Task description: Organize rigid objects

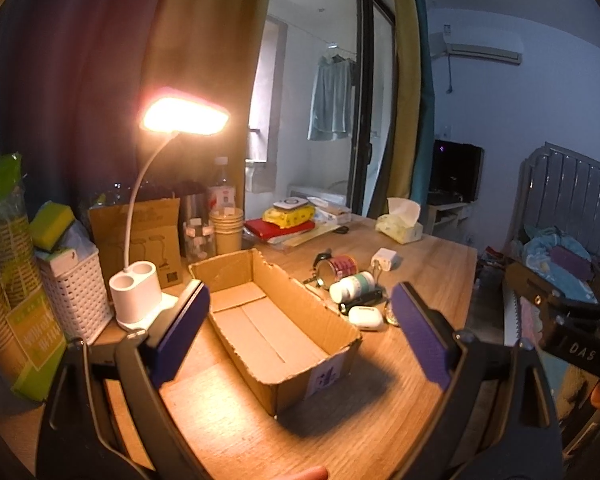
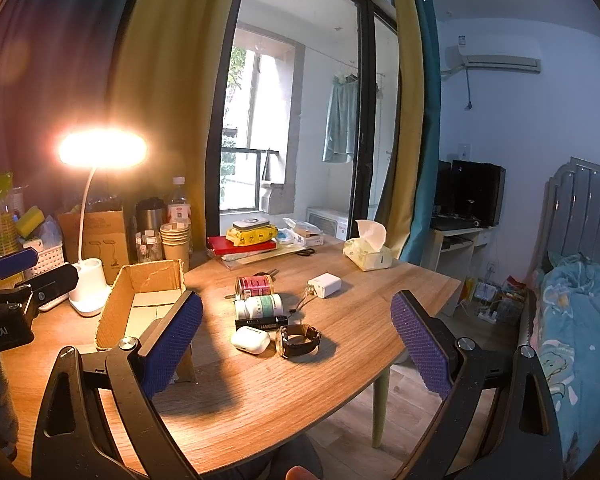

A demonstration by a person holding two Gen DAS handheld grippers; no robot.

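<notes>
Both hand-held grippers sit w/ pads spread wide, nothing between them. Left hand-held gripper (image 1: 300, 332) hangs over the wooden counter (image 1: 228, 432), and the open cardboard box (image 1: 276, 320) lies right between and just ahead of its blue pads (image 1: 182, 336); box interior is bare cardboard, a white label on its near end. Right hand-held gripper (image 2: 298, 346) hovers above the counter's front edge w/ the small-item cluster just ahead of it, between the pads: white earbud case (image 2: 250, 339) and a wristwatch (image 2: 298, 340) nearest, side by side, then a black tube-shaped item (image 2: 262, 322) w/ print too small to read, a white pill bottle (image 2: 259, 306) lying on its side behind that, a red can (image 2: 255, 286) also on its side, furthest. A white charger block (image 2: 324, 286) lies ahead-right of the cluster, apart from it. The box is ahead-left of the right hand-held gripper, partly hidden by its left pad. Lit desk lamp (image 2: 102, 148) stands further left past the box; tissue pack (image 2: 367, 254) far ahead-right near the counter's back edge. Left unit's body shows at the far left of the right wrist view.
</notes>
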